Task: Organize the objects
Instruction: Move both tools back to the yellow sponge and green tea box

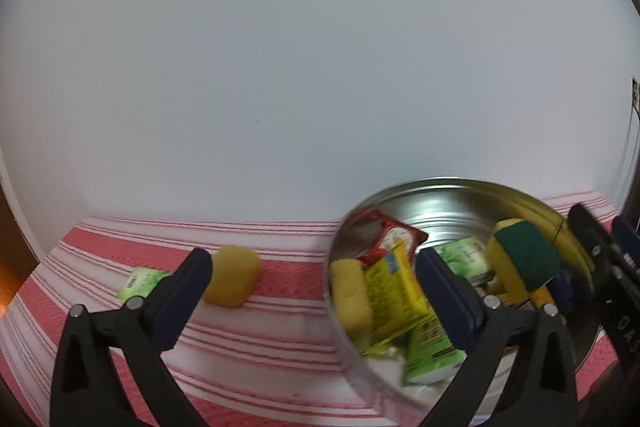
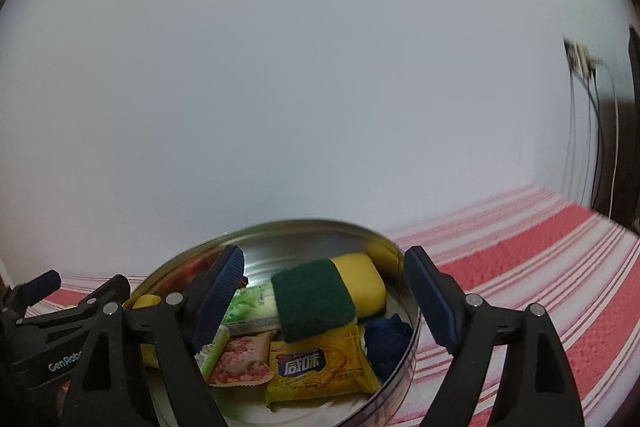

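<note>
A round metal tin (image 1: 420,191) (image 2: 304,227) sits on the red-and-white striped cloth and holds several snack packets, a yellow sponge (image 1: 352,299) and a yellow sponge with a green scrub pad (image 1: 520,251) (image 2: 320,301). A second yellow sponge (image 1: 232,281) and a green packet (image 1: 138,283) lie on the cloth left of the tin. My left gripper (image 1: 314,297) is open and empty, its right finger over the tin. My right gripper (image 2: 324,301) is open above the tin, either side of the green-padded sponge, apart from it.
A dark blue cloth ball (image 2: 386,341) lies at the tin's right side. A white wall stands close behind the table. Cables hang at the far right (image 2: 592,131). The striped cloth (image 2: 540,267) stretches to the right of the tin.
</note>
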`<state>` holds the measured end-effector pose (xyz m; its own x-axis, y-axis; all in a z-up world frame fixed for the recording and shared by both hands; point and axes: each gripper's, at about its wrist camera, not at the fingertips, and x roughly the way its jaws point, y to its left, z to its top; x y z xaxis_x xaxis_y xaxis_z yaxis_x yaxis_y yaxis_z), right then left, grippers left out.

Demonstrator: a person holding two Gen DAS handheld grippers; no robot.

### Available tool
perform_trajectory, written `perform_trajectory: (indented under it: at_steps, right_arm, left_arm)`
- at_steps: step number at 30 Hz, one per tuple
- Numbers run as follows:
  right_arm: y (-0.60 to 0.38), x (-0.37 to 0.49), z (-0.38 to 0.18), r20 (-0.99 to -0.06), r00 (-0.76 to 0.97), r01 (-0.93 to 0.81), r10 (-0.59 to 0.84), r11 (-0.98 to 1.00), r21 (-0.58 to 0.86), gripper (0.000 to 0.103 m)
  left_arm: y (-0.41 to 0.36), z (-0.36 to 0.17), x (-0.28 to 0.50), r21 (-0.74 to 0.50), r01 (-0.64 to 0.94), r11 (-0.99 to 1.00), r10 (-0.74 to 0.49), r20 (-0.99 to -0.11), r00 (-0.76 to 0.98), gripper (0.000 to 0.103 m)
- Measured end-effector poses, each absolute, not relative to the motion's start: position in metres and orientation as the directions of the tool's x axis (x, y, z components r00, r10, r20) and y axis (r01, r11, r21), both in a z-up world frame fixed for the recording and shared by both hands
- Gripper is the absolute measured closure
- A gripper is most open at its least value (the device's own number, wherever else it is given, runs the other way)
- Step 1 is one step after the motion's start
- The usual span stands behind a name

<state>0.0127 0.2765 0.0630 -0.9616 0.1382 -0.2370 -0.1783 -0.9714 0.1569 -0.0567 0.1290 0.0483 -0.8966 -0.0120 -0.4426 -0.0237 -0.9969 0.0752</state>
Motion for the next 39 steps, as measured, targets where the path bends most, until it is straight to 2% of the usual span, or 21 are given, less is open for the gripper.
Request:
perform_trajectory:
  at_steps: [5, 14, 39]
  right_arm:
    - [0.261, 0.029, 0.067, -0.198, -0.971, -0.168, 0.135, -0.972, 0.162, 0.019]
    - [0.243, 0.037, 0.065, -0.219, -0.965, -0.182, 0.143, -0.97, 0.165, 0.019]
    - [0.211, 0.048, 0.05, -0.248, -0.948, -0.246, 0.199, -0.953, 0.178, 0.019]
  left_arm:
    - [0.11, 0.046, -0.04, 0.12, 0.006, -0.993, -0.057, -0.424, -0.904, 0.0]
    - [0.072, 0.035, -0.032, 0.097, 0.055, -0.994, -0.093, -0.446, -0.89, 0.0]
    - [0.032, 0.022, -0.033, 0.094, 0.056, -0.994, -0.095, -0.487, -0.868, 0.0]
